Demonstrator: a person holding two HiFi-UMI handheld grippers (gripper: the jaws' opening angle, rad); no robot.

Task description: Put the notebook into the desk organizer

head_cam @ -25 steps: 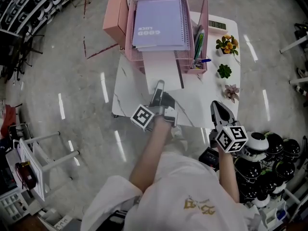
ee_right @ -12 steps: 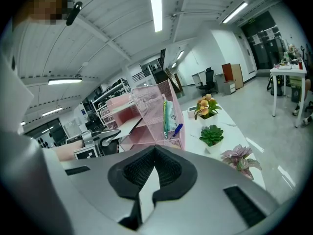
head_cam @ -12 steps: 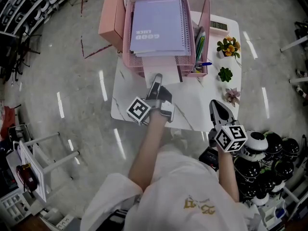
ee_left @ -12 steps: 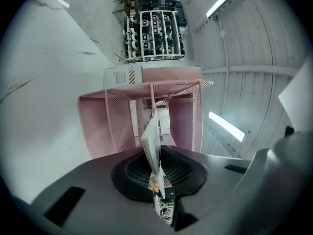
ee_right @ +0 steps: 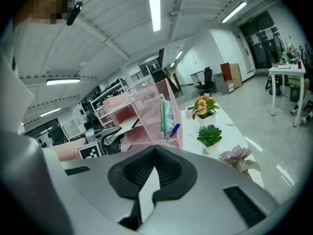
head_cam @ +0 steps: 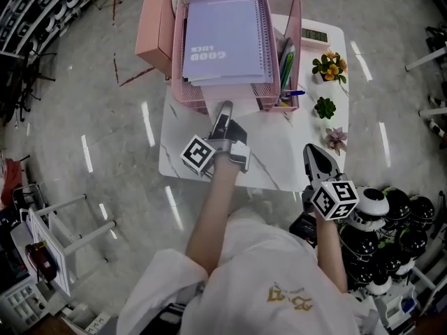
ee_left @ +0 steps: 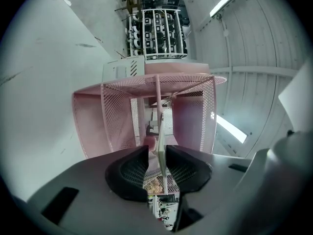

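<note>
Through the left gripper view, my left gripper [ee_left: 157, 151] was opening. The notebook [ee_left: 160, 140] stood edge-on between its jaws, close against the right one, reaching into the lower shelf of the pink desk organizer [ee_left: 117, 116]. The head view hid that gap but showed a purple notebook [head_cam: 222, 37] on top. My right gripper [ee_right: 153, 150] was closed and empty.

Desk organizer [head_cam: 262, 88] made of pink-painted wire mesh, lilac notebook [head_cam: 220, 37] matt-covered and wire-bound, table [head_cam: 279, 152] topped in glossy veined white, floor [head_cam: 105, 117] polished grey.
</note>
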